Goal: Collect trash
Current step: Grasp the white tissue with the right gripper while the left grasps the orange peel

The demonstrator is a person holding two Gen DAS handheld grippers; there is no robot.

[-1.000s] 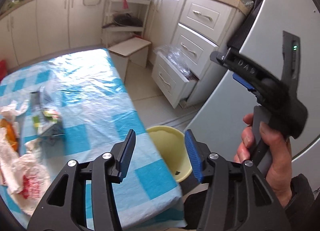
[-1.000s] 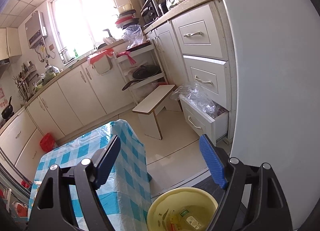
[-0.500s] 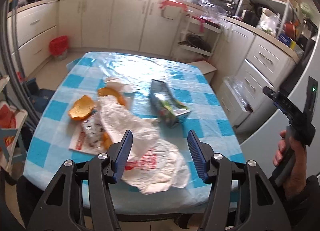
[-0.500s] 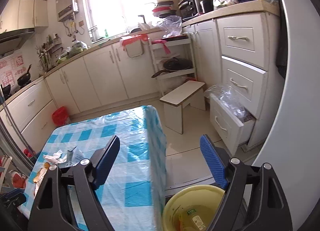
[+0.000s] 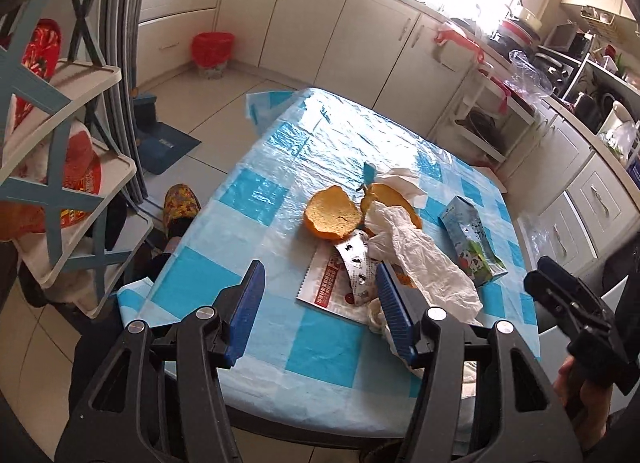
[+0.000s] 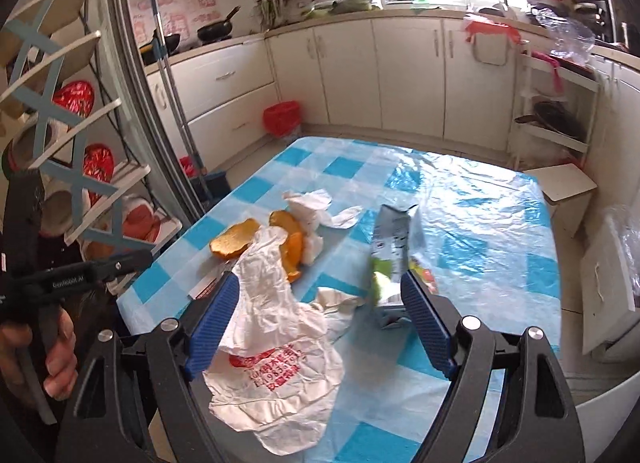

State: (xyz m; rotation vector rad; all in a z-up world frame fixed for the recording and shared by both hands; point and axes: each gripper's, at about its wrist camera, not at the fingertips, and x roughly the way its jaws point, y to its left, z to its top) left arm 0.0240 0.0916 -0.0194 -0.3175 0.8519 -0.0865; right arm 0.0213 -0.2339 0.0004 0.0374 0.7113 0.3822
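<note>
Fingers (image 6: 424, 327) apart, carton (image 6: 394, 251) lying flat, lengthwise away

On the table (image 6: 480, 199), the peel pieces (image 6: 236, 241) lie left of the carton (image 6: 394, 251); crumpled tissue (image 6: 310, 205) lies behind them, the plastic bag (image 6: 280, 351) in front, near the table's front edge
</note>
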